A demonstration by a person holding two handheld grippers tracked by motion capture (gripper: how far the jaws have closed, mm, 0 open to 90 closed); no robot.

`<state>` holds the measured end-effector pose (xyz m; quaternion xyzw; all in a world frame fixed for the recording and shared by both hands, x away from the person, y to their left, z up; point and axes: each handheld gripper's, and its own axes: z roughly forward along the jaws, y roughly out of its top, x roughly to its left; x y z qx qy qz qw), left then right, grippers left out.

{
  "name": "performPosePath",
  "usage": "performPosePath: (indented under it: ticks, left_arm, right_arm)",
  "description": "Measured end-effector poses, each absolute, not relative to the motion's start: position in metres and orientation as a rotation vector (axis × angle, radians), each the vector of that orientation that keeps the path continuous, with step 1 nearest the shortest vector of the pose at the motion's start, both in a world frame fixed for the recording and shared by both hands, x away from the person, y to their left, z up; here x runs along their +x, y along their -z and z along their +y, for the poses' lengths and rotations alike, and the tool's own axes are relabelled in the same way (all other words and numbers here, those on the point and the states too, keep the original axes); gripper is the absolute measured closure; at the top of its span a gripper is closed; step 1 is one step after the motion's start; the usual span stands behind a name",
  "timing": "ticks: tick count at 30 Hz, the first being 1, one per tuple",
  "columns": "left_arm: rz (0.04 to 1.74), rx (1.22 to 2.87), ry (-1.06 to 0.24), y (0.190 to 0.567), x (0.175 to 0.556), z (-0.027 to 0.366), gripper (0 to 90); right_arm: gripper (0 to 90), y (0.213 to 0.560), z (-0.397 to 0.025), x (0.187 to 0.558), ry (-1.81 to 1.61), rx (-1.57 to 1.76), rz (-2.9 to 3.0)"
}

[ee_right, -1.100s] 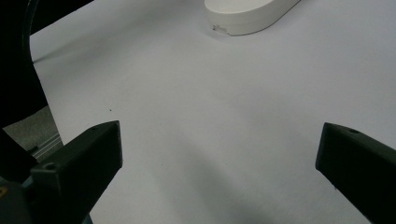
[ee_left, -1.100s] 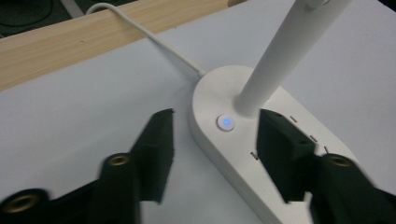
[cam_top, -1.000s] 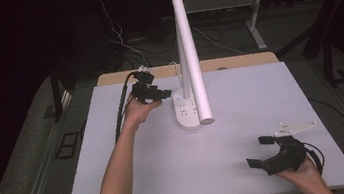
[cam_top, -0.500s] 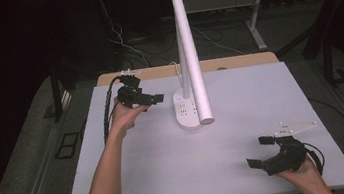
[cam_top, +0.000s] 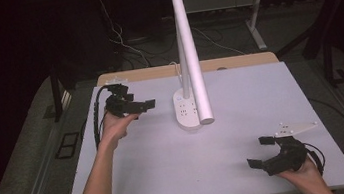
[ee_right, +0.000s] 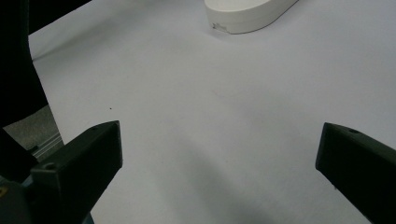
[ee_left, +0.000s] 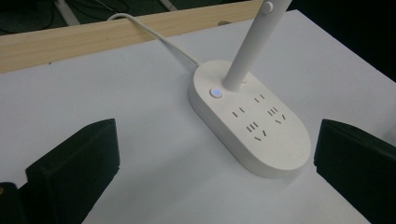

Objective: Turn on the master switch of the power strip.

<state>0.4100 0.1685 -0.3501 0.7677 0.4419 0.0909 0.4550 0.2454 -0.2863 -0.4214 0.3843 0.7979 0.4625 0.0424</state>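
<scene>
You are aiming your left tool (cam_top: 136, 105), jaws wide and empty, at the lamp base (ee_left: 250, 123) near the desk's (cam_top: 243, 118) far edge, while your right tool (cam_top: 273, 151) is waiting wide near the front-right corner.

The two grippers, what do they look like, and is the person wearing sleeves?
Both are black, each claw ending in two blocky jaws. The left gripper trails a black cable; the right gripper carries a pale grey three-cornered plate on top. Both forearms are bare, no sleeves visible.
</scene>
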Motion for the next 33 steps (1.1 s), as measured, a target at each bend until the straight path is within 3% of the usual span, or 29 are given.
performPosePath:
  ticks: [33]
  left_arm:
    - [1.003, 1.820, -0.237, 0.378, 0.325, 0.183, 0.0]
  right_arm:
    - [0.0, 0.421, -0.285, 0.244, -1.414, 1.168, 2.440]
